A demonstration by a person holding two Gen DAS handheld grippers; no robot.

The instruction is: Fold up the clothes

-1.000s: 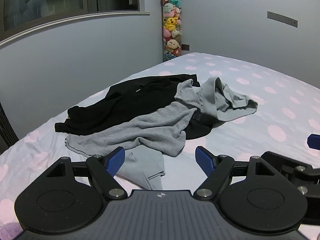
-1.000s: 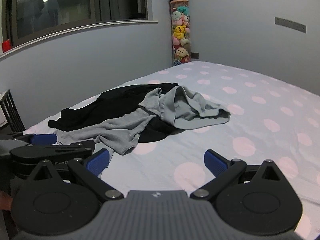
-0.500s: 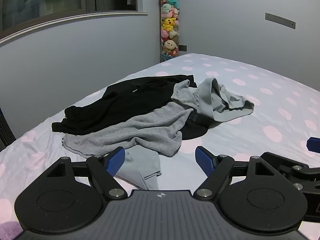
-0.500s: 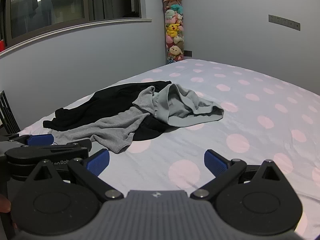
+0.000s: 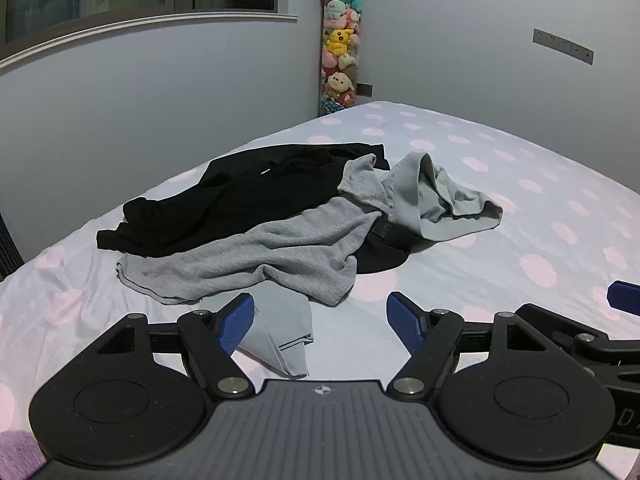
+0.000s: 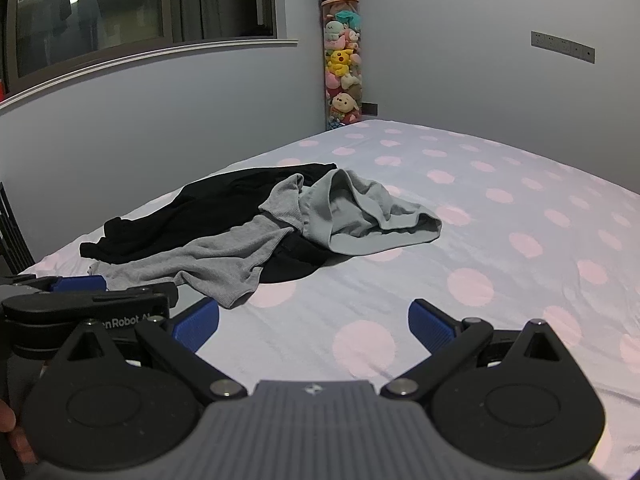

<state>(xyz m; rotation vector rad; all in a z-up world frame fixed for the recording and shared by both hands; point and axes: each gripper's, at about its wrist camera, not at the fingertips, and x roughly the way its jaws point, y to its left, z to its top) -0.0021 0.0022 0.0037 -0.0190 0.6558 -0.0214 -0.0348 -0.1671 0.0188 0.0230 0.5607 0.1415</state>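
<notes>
Left wrist view: a ribbed grey knit top point(image 5: 256, 256) lies crumpled over a black garment point(image 5: 240, 200) mid-bed, on the pink-dotted sheet point(image 5: 520, 208). Left gripper point(image 5: 320, 320) jaws closing, pinching nothing; right gripper point(image 6: 314, 322) spread, empty.

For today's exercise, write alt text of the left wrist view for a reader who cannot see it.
An open left gripper, jaws closing on nothing, hovers over a polka-dot bed before a heap of unfolded clothes: a grey top draped across a black garment.
</notes>
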